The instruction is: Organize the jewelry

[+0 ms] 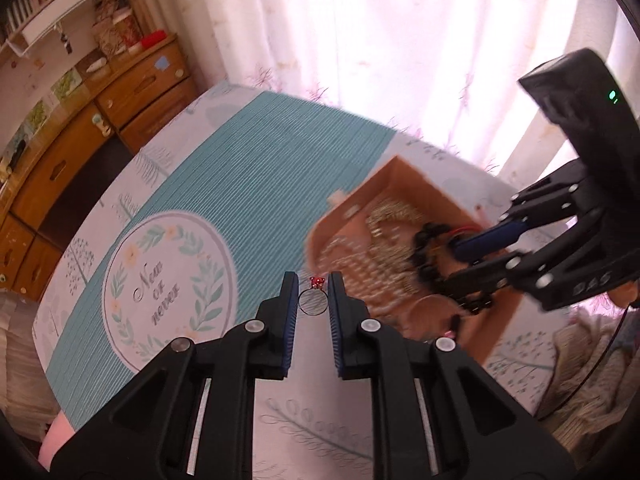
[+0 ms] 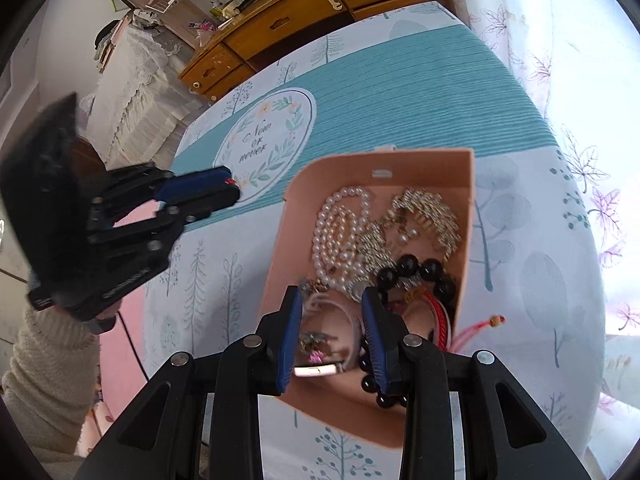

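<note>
My left gripper (image 1: 313, 294) is shut on a thin ring with a red stone (image 1: 314, 298), held above the tablecloth left of the pink jewelry box (image 1: 404, 184). In the right wrist view the left gripper (image 2: 234, 190) hovers left of the box (image 2: 464, 200), with the red stone showing at its tips. The box holds a pearl necklace (image 2: 340, 232), a gold rhinestone piece (image 2: 428, 212), a black bead bracelet (image 2: 424, 270) and red cords (image 2: 438, 312). My right gripper (image 2: 332, 300) is open, with its fingers down inside the box over the jewelry.
A teal and white tablecloth (image 2: 400, 92) with a round "Now or never" print (image 2: 266, 140) covers the table. Wooden drawers (image 2: 280, 20) stand beyond its far edge. Sheer curtains (image 1: 380, 40) hang along one side. A pink surface (image 2: 120, 320) lies under the left hand.
</note>
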